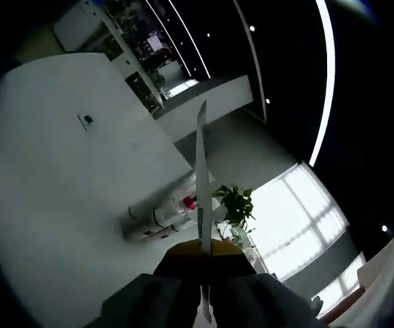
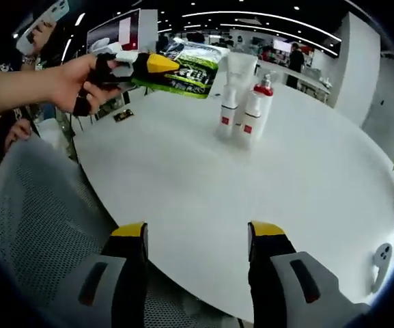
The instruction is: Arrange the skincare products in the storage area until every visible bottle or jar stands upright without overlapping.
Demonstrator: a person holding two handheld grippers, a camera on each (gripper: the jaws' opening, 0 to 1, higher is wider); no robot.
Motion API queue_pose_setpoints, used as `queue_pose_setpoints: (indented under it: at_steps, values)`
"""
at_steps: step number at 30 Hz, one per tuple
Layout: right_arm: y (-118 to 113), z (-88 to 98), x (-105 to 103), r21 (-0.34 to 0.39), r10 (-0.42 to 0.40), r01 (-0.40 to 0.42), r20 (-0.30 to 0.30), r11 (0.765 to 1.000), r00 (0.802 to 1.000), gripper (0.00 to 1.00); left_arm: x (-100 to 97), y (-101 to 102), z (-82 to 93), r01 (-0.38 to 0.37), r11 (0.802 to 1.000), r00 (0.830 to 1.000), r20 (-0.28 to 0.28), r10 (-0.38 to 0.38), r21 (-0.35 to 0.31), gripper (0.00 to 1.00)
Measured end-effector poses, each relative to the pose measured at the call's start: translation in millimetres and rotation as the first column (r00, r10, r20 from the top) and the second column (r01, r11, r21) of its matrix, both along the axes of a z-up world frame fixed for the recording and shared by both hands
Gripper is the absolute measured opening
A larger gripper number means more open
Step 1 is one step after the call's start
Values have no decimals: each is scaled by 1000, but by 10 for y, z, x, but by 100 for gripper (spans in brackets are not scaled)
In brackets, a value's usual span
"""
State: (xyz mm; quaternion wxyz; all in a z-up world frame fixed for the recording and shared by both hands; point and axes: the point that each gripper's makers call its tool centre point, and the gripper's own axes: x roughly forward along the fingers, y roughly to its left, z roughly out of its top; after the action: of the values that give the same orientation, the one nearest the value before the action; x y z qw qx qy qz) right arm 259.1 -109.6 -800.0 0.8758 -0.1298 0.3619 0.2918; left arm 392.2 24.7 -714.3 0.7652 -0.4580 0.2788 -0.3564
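White table spreads under everything. At its left edge a person's hand holds the left gripper, whose yellow-tipped jaws are clenched on a green packet, raised above the table. In the left gripper view that packet shows edge-on, rising straight from between the shut jaws. Further right, the bottles stand upright, close together, one with a red cap, well apart from both grippers. Nearest, the right gripper hangs with jaws spread wide, grasping nothing.
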Motion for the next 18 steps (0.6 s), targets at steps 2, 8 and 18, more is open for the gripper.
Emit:
queue_pose_setpoints:
  at_steps: [2, 8, 18]
  values:
    - [5, -5, -10, -5, 8, -8, 0, 1000, 1000, 57, 38, 16, -19, -4, 1000, 1000, 0, 4, 11, 1]
    - [-32, -19, -1, -13, -4, 4, 0, 1000, 1000, 57, 112, 73, -140, -11, 998, 999, -39, 13, 65, 1]
    - [-42, -41, -8, -17, -7, 7, -7, 1000, 1000, 57, 100, 40, -160, 9, 999, 999, -32, -8, 50, 1]
